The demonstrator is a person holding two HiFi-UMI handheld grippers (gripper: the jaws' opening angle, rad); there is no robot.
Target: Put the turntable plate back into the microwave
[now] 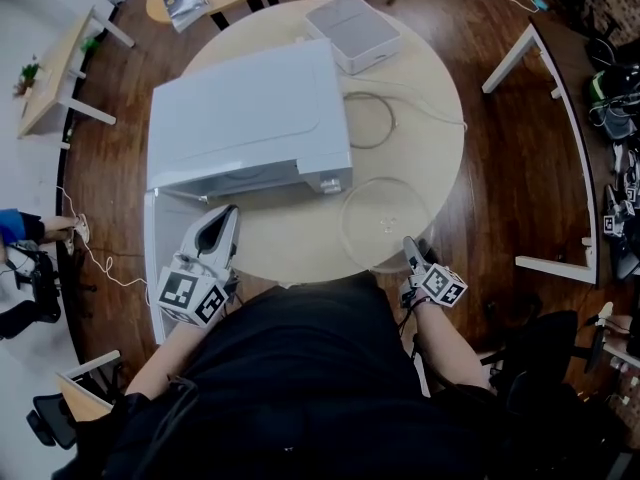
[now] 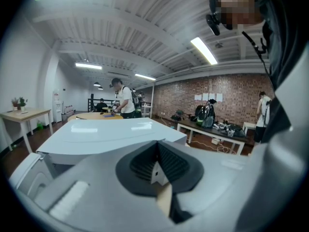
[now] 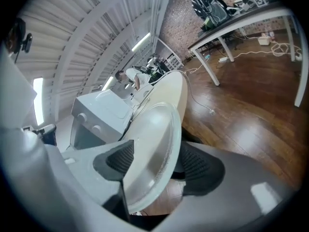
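One clear, round glass turntable plate (image 1: 385,223) sat at the near right edge of the round, pale wooden table (image 1: 430,118), its rim pinched between the ribbed black pads of the right gripper (image 1: 411,248). The left gripper (image 1: 222,220) had its jaws pressed together on nothing, at the table's near edge. It was just beside the single boxy, smooth white microwave (image 1: 245,113), whose door (image 1: 160,258) stood open.
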